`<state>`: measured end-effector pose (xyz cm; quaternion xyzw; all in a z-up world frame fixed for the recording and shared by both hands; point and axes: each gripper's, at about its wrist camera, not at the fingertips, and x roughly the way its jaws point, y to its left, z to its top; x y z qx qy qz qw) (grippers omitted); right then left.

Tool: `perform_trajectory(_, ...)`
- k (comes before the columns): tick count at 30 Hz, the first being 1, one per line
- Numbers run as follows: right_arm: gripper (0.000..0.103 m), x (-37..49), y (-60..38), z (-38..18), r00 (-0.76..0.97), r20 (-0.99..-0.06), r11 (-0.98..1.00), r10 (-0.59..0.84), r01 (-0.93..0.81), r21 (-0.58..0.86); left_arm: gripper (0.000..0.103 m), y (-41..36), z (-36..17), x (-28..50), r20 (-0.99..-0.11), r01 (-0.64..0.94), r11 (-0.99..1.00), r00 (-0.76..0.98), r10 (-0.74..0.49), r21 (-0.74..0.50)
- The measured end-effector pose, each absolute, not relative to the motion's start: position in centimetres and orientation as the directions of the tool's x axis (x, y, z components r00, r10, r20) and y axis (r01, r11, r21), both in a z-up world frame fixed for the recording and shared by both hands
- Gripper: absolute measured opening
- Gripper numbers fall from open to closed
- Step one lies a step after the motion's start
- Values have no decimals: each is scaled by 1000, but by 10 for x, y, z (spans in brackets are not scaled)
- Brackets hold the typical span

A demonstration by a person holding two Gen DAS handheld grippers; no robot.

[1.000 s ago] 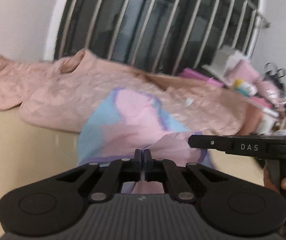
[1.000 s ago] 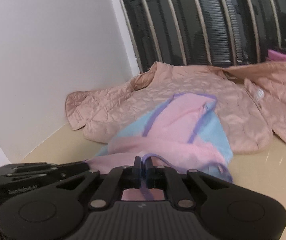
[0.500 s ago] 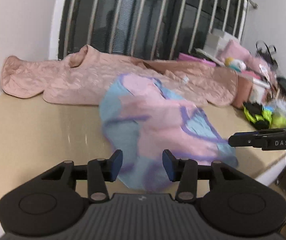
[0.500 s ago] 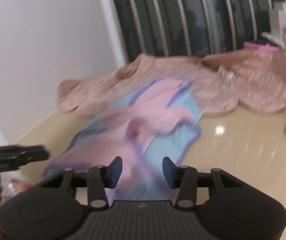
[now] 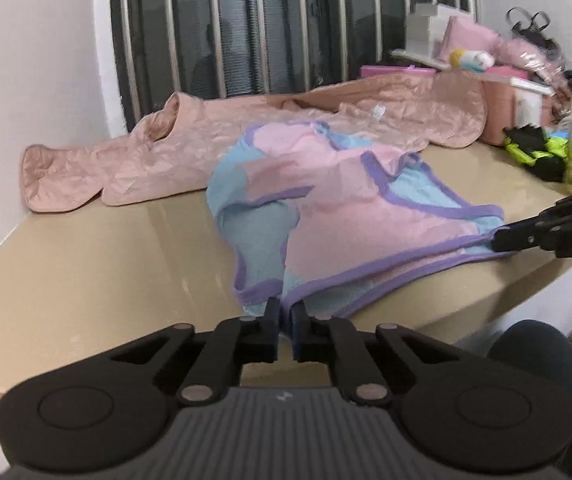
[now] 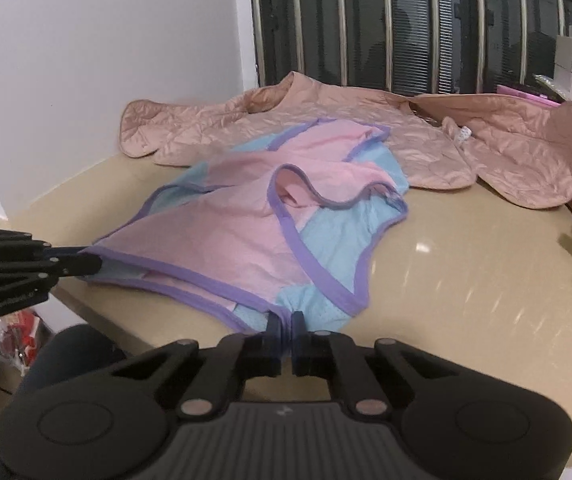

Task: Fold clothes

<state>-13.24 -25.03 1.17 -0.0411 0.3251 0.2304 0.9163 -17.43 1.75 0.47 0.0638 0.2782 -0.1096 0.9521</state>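
Note:
A pink and light-blue top with purple trim (image 5: 346,216) (image 6: 238,240) lies spread on the beige table (image 5: 86,272), its far part resting on a peach quilted jacket (image 5: 206,140). My left gripper (image 5: 285,312) is at the near hem; its jaws are closing, with the purple-edged fabric pinched between the pads. In the right wrist view it (image 6: 94,264) grips the hem's left corner. My right gripper (image 6: 285,326) is shut on the hem further right, and appears in the left wrist view (image 5: 498,238) at the hem's right end.
The peach jacket (image 6: 366,128) stretches along the back under a barred window (image 5: 286,20). Pink boxes and neon-green and black items (image 5: 538,152) crowd the right side. A white wall bounds the left. A person's dark-clad knee (image 5: 538,356) is below the table's front edge.
Both grippers let go of the top, opened and drew back toward the table's front edge. The top now lies spread flat, and both grippers have closed again on its near hem.

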Motion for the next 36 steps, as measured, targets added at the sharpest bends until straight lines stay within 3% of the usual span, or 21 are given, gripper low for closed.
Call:
perform_trajectory(2,9,-133,-252,15,675,-625,892,391,-445,79,30,28,13,-178,-539,307,952,801,-259,0)
perform_trajectory(3,14,-135,-253,19,674,-624,891,395,-446,82,46,34,19,-179,-528,335,942,794,-301,-33)
perform_trajectory(5,41,-134,-259,28,696,-579,887,425,-448,114,51,50,28,-177,-493,342,938,806,-327,-63)
perform_trajectory(6,43,-133,-262,33,707,-554,884,441,-449,130,48,57,29,-170,-499,351,934,799,-337,-69)
perform_trajectory(8,41,-127,-267,39,723,-521,883,454,-444,154,35,70,30,-156,-512,370,925,781,-357,-81)
perform_trajectory(9,40,-119,-268,38,723,-525,886,449,-436,158,20,72,27,-149,-525,385,920,768,-366,-79)
perform_trajectory(10,40,-111,-268,36,722,-531,889,444,-428,161,16,74,25,-144,-527,412,908,756,-387,-76)
perform_trajectory(14,38,-86,-268,26,703,-558,892,440,-414,183,17,75,16,-130,-556,468,883,723,-411,-45)
perform_trajectory(17,38,-85,-264,17,692,-584,898,424,-406,171,33,75,16,-129,-561,510,859,697,-446,-49)
perform_trajectory(20,38,-88,-265,10,685,-589,897,429,-400,188,34,75,14,-129,-570,532,845,677,-466,-59)
perform_trajectory(23,36,-90,-264,9,692,-590,901,417,-399,169,18,71,8,-126,-590,539,841,663,-461,-51)
perform_trajectory(24,34,-91,-262,10,694,-594,904,408,-400,155,8,70,7,-127,-589,539,841,666,-457,-44)
perform_trajectory(26,13,-91,-259,11,696,-600,905,395,-407,125,8,70,6,-128,-586,524,851,677,-445,-41)
perform_trajectory(27,8,-92,-258,10,697,-603,907,388,-407,113,7,70,6,-128,-583,510,859,685,-437,-44)
perform_trajectory(36,6,-105,-253,5,758,-579,938,302,-345,37,6,86,-1,-141,-539,210,947,782,-313,-245)
